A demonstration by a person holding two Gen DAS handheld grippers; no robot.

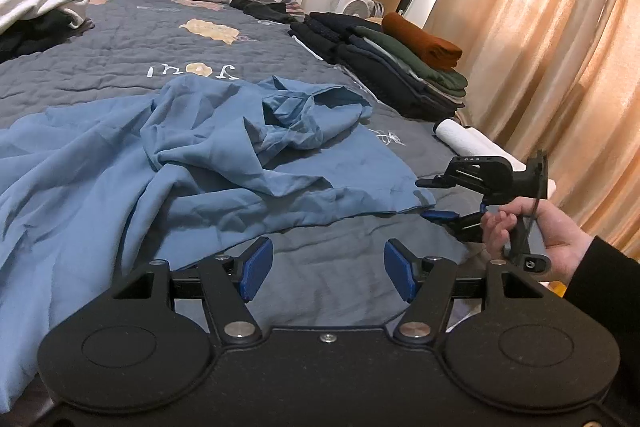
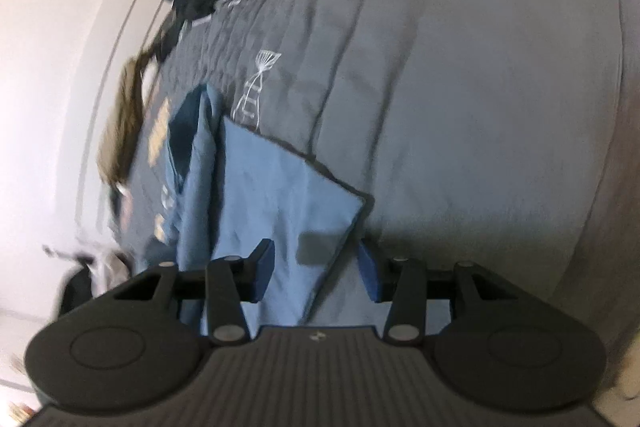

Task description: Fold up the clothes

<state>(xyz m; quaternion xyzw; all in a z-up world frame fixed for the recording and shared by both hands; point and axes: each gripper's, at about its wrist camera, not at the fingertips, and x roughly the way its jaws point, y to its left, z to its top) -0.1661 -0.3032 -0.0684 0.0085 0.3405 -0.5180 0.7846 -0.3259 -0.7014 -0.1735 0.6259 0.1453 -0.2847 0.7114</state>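
Left gripper [image 1: 328,273]: jaws wide, empty, poised over the near hem of the shirt [image 1: 168,163]. Shirt: blue, crumpled, spread across the left and middle of the quilt [image 1: 120,51]. Right gripper [image 1: 430,199]: turned on its side, jaws apart, at the shirt's right corner [image 2: 352,203]; contact cannot be told. Folded stack [image 1: 400,67] lies well apart at the far right.
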